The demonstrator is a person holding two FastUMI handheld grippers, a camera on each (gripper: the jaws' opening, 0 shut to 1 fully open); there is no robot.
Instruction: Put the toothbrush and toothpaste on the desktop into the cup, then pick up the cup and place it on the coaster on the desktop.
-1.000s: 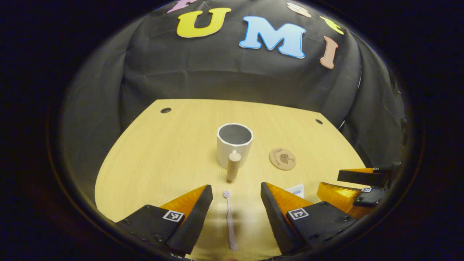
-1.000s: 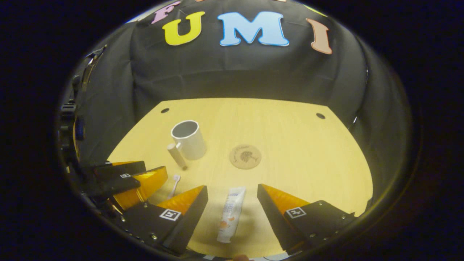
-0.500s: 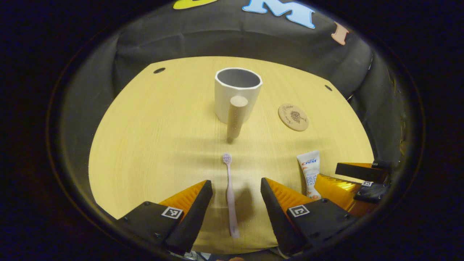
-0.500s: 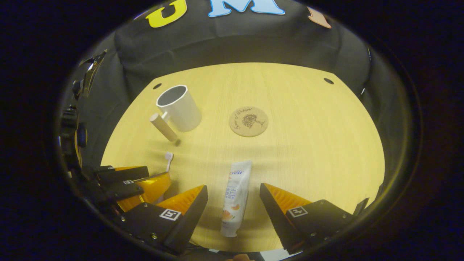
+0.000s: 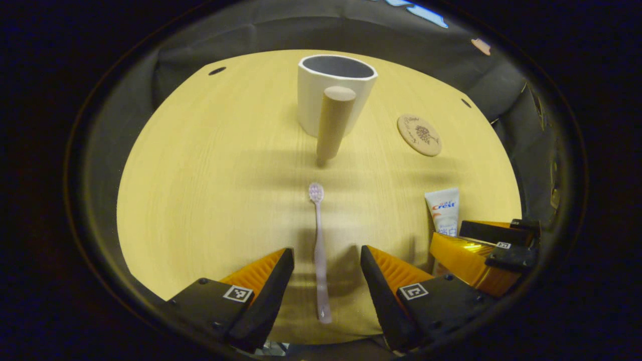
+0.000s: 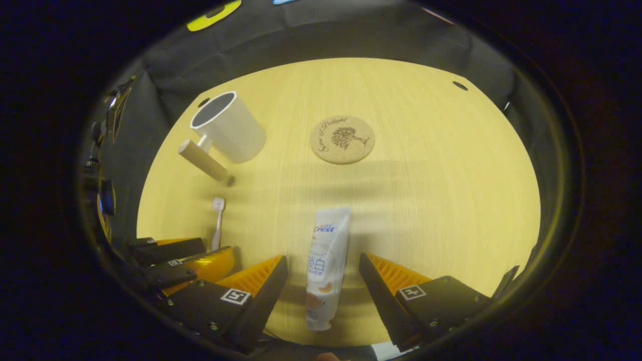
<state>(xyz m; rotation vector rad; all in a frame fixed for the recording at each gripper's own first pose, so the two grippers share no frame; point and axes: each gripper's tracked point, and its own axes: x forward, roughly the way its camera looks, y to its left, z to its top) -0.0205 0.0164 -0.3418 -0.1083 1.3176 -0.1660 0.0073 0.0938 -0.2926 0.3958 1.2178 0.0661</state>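
A pale pink toothbrush point(image 5: 318, 245) lies flat on the wooden desktop point(image 5: 200, 180), its handle running between the open fingers of my left gripper point(image 5: 326, 255), which do not touch it. A white toothpaste tube point(image 6: 326, 260) lies lengthwise between the open fingers of my right gripper point(image 6: 322, 263), also untouched. The white cup point(image 5: 335, 90) with a wooden peg handle point(image 5: 333, 123) stands upright at the far middle. To its right the round cork coaster point(image 5: 419, 135) lies flat. In the right gripper view the cup point(image 6: 228, 126), coaster point(image 6: 342, 139) and toothbrush point(image 6: 217, 220) show too.
Small dark cable holes point(image 5: 216, 70) sit near the desktop's far corners. My right gripper point(image 5: 481, 248) appears at the lower right of the left gripper view over the toothpaste point(image 5: 443, 210). My left gripper point(image 6: 185, 260) appears at the lower left of the right gripper view.
Both grippers have tilted down and come lower toward the desktop. The toothbrush and toothpaste now lie deeper between the open fingers. Nothing on the desktop has moved.
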